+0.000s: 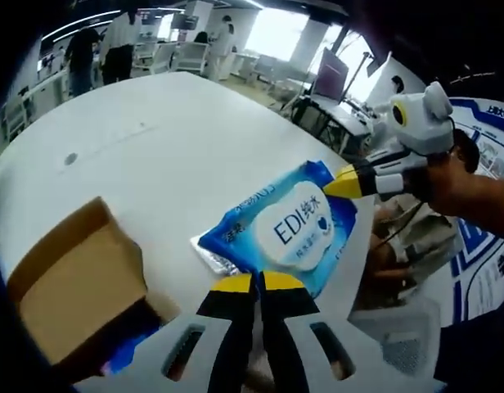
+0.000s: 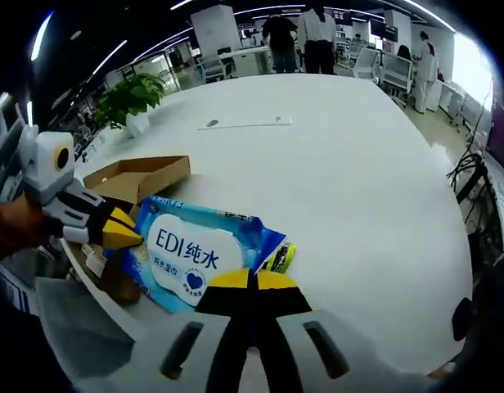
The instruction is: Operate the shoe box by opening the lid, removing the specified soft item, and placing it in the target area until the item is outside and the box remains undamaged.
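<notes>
wipes pack (image 1: 281, 229) out of shoe box (image 1: 76, 286) at 8 o'clock; we grip it with both left hand-held gripper (image 1: 260, 282) and right hand-held gripper (image 2: 250, 280) clamped; next we lower it onto bench (image 1: 154, 131), release.

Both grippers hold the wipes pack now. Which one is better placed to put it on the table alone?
Probably right. The right gripper grips the wipes pack on the side toward open white table; the left gripper holds the edge nearer the cardboard box.
</notes>
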The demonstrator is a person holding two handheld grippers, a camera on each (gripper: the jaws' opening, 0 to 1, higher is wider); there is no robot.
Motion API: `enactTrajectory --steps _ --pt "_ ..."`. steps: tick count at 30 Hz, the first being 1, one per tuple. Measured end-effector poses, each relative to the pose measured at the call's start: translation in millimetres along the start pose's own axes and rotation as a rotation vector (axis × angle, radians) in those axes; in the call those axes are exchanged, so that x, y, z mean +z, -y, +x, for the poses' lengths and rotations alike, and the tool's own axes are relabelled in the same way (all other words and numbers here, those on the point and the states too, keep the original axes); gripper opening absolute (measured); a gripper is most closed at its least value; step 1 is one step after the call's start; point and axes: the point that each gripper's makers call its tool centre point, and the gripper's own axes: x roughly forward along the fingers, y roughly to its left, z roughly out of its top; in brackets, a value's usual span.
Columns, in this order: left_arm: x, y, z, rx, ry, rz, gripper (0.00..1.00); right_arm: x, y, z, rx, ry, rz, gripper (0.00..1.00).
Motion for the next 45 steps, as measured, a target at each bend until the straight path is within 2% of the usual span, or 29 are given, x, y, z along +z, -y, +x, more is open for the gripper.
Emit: enactTrajectory --steps 27,37,45 --pt "-22.1 -15.5 39 0.018 -0.106 -0.019 0.00 -23.5 19 39 0.008 -0.062 0.037 0.00" --pt "-25.1 -20.6 46 0.031 -0.121 -0.010 0.00 -33.0 24 50 0.003 -0.082 0.051 0.00" --pt "-26.8 -24.8 49 0.034 -0.128 -0.009 0.00 -32.7 26 53 0.003 -0.083 0.056 0.00"
